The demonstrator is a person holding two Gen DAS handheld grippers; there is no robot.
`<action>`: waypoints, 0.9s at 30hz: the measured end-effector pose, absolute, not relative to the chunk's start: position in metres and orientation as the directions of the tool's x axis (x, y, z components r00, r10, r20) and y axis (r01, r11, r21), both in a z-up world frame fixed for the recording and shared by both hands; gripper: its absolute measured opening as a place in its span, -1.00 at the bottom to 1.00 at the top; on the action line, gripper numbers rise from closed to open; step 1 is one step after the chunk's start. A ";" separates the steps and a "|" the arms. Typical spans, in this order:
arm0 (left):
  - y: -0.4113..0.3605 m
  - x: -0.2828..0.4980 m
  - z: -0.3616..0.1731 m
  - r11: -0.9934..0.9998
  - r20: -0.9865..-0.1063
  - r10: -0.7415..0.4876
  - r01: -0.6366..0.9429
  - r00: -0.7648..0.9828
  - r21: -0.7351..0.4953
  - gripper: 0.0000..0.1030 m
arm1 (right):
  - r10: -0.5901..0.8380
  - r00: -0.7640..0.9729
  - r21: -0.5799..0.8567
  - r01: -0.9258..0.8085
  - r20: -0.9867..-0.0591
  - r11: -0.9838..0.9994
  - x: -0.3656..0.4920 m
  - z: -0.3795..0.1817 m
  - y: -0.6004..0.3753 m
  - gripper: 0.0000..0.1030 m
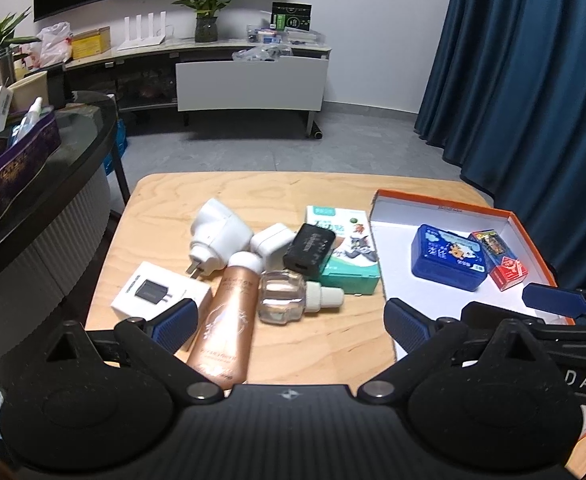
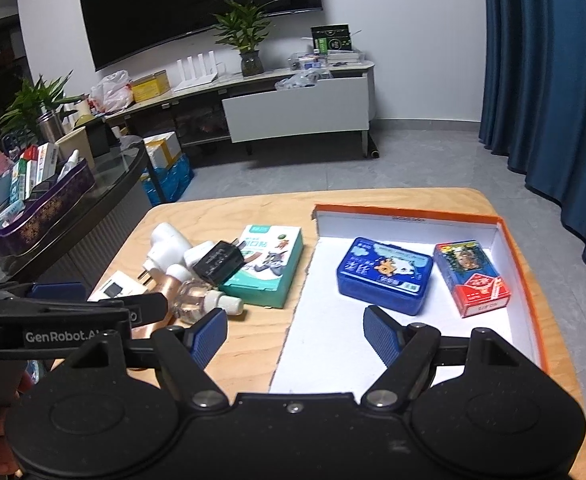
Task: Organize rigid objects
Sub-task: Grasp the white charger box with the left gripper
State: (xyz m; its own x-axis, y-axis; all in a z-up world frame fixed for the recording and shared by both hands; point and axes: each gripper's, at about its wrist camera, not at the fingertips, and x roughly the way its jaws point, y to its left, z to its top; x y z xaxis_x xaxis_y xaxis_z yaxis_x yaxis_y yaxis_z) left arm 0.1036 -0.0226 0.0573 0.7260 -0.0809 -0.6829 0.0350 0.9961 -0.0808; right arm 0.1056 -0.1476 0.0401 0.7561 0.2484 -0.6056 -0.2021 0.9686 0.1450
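On wood-grain table (image 1: 165, 200), loose pile: glossy copper tube (image 1: 227, 320), clear glass bottle (image 1: 283, 298), white plastic plug adapter (image 1: 219, 236), matte black charger (image 1: 309, 246), teal card box (image 1: 349, 256). Orange-rimmed white tray (image 2: 413, 212) just beside holds rounded blue tin (image 2: 385, 276) and red card pack (image 2: 473, 278), apart. Left gripper (image 1: 289, 322) jaws wide, empty, ribbed blue pads. Right gripper (image 2: 295, 334) wide open too, nothing gripped.

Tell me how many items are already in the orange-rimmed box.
2: a blue tin mid-box and a red card pack beside it, nearer the box's right wall. The near end is hidden by the right gripper.
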 end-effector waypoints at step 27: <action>0.068 0.135 0.006 0.998 -0.728 0.055 -0.066 0.683 0.013 0.98 | 0.269 0.714 0.146 -0.230 -0.646 0.962 0.110 0.020 -0.130 0.73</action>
